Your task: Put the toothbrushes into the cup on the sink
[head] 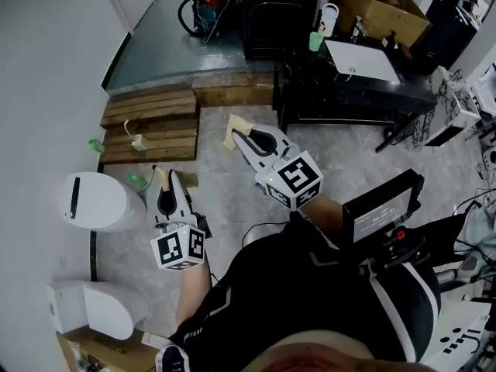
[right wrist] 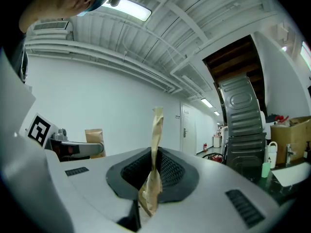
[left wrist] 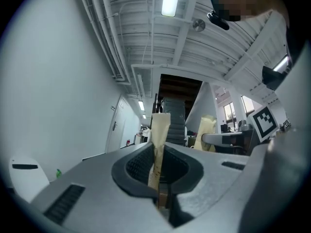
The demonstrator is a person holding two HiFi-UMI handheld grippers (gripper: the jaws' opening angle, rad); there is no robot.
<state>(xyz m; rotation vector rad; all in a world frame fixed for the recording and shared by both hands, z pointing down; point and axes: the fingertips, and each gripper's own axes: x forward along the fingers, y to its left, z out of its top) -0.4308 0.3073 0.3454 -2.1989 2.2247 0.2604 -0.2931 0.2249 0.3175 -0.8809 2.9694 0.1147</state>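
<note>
Between the jaws of the left gripper [head: 165,177], a paper-wrapped toothbrush [left wrist: 159,130] is clamped; the right gripper [head: 238,135] clamps a second paper-wrapped toothbrush [right wrist: 156,130]; transport step, apparently; next move requires locating the cup, not in view.

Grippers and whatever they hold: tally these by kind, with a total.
Grippers: 2 (left gripper, right gripper)
Tan paper-wrapped items, one clamped in each: 2 (left item, right item)
Total: 4

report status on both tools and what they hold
Left tool shut on a tan paper strip. Right tool shut on a second tan strip. Can't make out sink or cup; nothing seen in the way.
</note>
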